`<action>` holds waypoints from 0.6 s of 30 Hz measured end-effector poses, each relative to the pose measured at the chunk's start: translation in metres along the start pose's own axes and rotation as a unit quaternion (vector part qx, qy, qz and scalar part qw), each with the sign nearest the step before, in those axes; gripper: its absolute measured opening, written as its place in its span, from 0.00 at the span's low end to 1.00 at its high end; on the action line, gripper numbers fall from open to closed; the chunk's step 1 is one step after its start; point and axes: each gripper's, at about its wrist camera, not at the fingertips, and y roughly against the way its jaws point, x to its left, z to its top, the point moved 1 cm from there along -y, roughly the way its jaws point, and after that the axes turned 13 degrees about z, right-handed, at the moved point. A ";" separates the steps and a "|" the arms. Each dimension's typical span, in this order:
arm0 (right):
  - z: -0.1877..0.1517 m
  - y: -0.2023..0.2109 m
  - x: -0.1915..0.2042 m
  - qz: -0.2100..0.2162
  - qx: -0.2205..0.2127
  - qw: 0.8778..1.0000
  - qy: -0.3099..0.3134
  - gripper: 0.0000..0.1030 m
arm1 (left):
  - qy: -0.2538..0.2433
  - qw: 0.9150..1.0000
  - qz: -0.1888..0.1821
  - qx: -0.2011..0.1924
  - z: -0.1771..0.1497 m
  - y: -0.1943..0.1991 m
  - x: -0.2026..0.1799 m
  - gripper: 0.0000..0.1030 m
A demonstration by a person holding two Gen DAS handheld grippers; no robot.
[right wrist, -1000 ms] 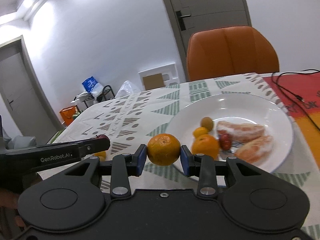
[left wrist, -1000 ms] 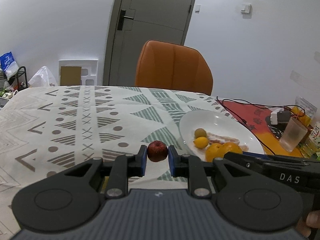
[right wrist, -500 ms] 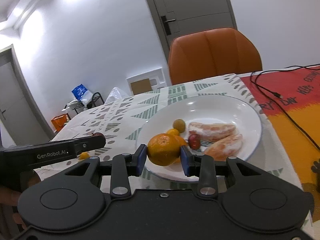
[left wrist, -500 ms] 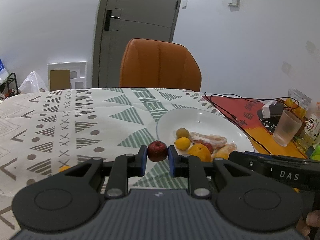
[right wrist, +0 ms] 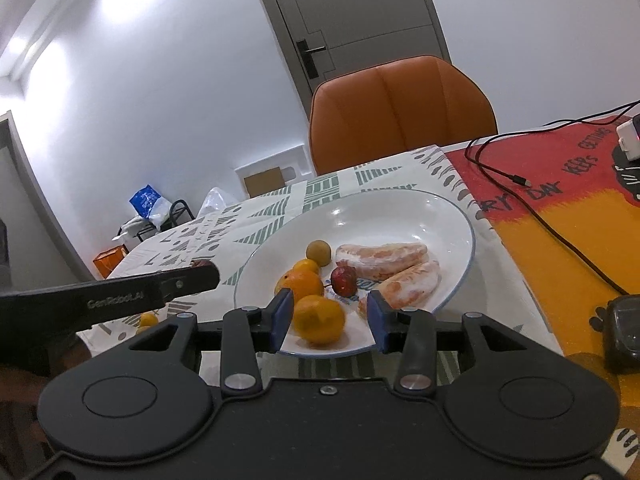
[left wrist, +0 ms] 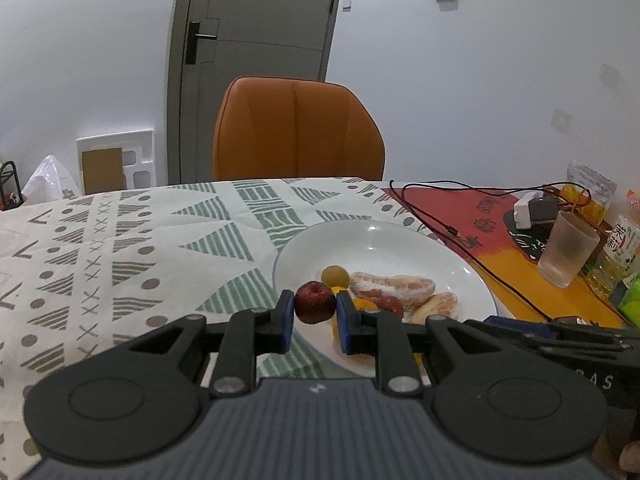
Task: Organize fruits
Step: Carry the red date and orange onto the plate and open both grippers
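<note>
Sitting low between the pads, the tangerine [right wrist: 319, 319] is on the near part of the white plate [right wrist: 448, 216], right gripper [right wrist: 329, 322] jaws opening and clear of it on both sides. Left gripper [left wrist: 315, 318] is clamped on the small red fruit [left wrist: 315, 302], just over the plate's near-left rim, so it is the next drop.

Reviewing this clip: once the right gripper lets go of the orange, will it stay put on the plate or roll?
The orange is round, so it may roll slightly. The white plate looks dished, likely containing it. Neighbouring fruit close behind should stop it. The right gripper is opening around it.
</note>
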 end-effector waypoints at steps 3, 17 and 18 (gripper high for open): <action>0.001 0.002 -0.004 -0.001 -0.003 1.000 -0.004 0.41 | 0.002 1.000 -0.004 -0.002 0.004 -0.001 -0.003 0.21; -0.001 0.001 -0.004 0.007 -0.002 1.000 -0.010 0.41 | 0.029 0.999 0.036 0.007 -0.002 0.011 0.025 0.50; -0.001 0.000 -0.003 0.009 -0.002 1.000 -0.010 0.41 | 0.031 0.999 0.039 0.008 -0.002 0.012 0.029 0.52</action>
